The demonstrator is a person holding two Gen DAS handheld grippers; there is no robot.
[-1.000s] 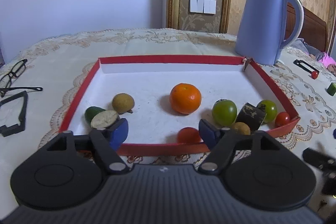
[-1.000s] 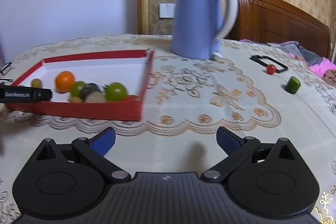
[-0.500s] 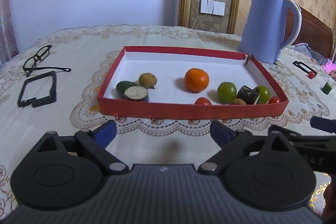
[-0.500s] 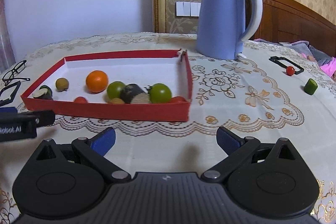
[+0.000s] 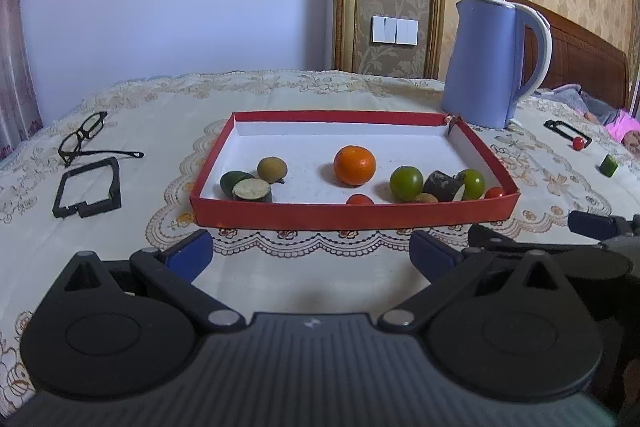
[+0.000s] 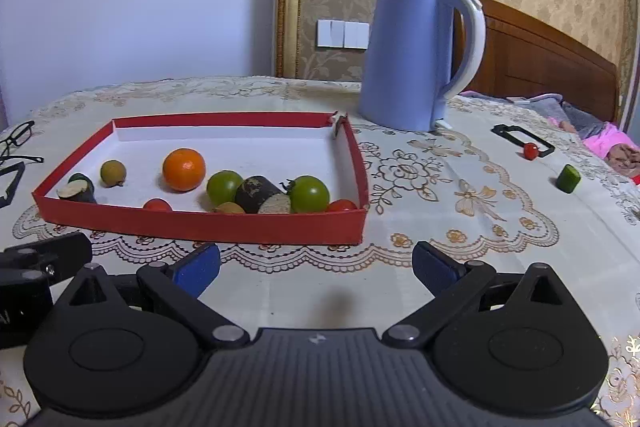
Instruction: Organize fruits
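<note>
A red tray [image 5: 352,217] [image 6: 200,225] with a white floor holds an orange [image 5: 355,165] [image 6: 184,169], two green tomatoes [image 5: 406,183] [image 6: 309,193], small red tomatoes [image 5: 359,200], a brown round fruit [image 5: 272,169] and cut dark pieces [image 5: 250,189]. My left gripper [image 5: 311,255] hovers in front of the tray, jaws still opening, with nothing between them. My right gripper [image 6: 316,265] stands open and empty beside it. A red cherry tomato [image 6: 530,151] and a green piece [image 6: 568,178] lie on the cloth at the right.
A blue kettle [image 5: 494,63] [image 6: 416,57] stands behind the tray's right corner. Glasses [image 5: 82,139] and a black frame [image 5: 86,193] lie at the left, another black frame [image 6: 522,137] at the right. A lace cloth [image 6: 460,195] covers the table; a wooden headboard [image 6: 540,63] rises behind.
My left gripper has drawn back out of the tray and opened wider, leaving a small red tomato inside. The right gripper has also pulled back; the tray now looks farther in both views.
</note>
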